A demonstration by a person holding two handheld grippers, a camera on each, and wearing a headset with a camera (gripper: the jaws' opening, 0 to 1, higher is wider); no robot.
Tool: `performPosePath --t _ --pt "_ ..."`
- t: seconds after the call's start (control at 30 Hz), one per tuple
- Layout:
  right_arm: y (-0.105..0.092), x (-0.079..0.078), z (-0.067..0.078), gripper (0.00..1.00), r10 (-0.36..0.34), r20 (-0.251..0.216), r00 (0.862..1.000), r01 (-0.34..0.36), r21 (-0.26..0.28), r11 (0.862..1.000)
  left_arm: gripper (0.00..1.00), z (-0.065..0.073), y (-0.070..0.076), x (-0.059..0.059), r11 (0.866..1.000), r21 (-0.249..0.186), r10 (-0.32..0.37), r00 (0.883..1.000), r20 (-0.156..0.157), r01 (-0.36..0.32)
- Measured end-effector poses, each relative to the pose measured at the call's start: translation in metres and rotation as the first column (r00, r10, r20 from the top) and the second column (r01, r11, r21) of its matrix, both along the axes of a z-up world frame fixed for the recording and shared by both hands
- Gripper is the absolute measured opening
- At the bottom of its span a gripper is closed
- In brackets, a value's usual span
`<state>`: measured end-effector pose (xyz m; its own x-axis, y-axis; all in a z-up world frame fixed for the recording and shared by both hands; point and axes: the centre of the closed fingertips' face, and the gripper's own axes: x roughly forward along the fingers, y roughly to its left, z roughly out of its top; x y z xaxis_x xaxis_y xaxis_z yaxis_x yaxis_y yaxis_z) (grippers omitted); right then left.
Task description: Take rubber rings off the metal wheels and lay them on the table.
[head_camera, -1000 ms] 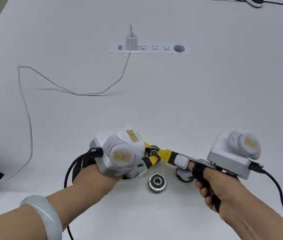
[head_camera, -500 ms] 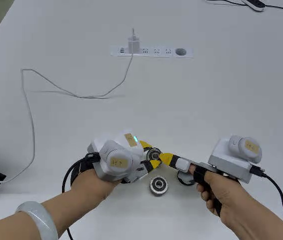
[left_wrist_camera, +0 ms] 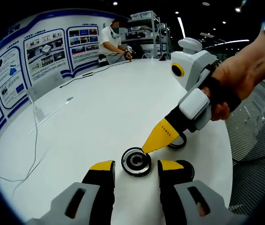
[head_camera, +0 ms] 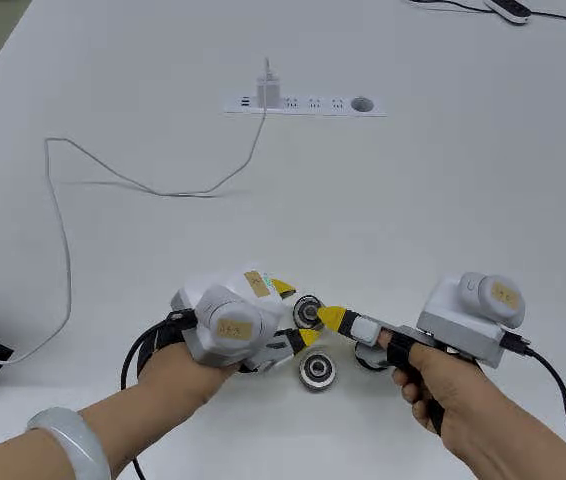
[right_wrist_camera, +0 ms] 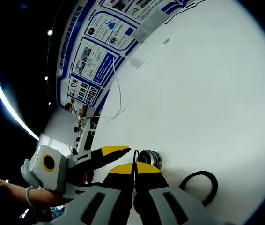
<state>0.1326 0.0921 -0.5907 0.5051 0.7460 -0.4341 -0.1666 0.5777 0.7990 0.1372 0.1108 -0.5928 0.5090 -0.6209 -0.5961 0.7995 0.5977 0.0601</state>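
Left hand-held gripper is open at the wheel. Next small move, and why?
Probably close the left hand-held gripper on the metal wheel. Its jaws stand open on either side of the wheel, and the shut right hand-held gripper has its tip at the rim. Clamping should steady the wheel for prying.

Head camera sits high behind both hands, looking forward and down across the white table (head_camera: 443, 200), with the power strip (head_camera: 303, 104) at upper centre and the metal wheel (head_camera: 308, 312) low in the middle. The left gripper view is low and tight on that wheel at lower centre, facing the right gripper (left_wrist_camera: 158, 138) at centre right. The right gripper view, rolled hard over, looks back just as close, with the left gripper (right_wrist_camera: 123, 152) at lower left. Both gripper views share the black rubber ring (left_wrist_camera: 177, 142).
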Motion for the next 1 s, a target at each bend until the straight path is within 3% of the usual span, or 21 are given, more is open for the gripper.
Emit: performPosePath --t 0.3,0.67,1.0 --pt "0.0 -0.003 0.002 0.02 0.001 0.0 1.0 -0.001 0.011 1.0 0.4 -0.004 0.006 -0.003 1.0 0.007 0.013 1.0 -0.009 -0.013" --pt "0.007 -0.012 0.017 0.02 0.011 0.012 1.0 -0.012 0.071 0.997 0.45 -0.004 0.011 -0.006 1.0 -0.004 0.029 1.0 -0.009 -0.029" --pt "-0.006 -0.022 0.026 0.02 -0.019 0.015 1.0 0.018 0.098 0.995 0.49 -0.003 0.015 -0.009 0.999 -0.034 0.038 0.999 -0.009 -0.039"
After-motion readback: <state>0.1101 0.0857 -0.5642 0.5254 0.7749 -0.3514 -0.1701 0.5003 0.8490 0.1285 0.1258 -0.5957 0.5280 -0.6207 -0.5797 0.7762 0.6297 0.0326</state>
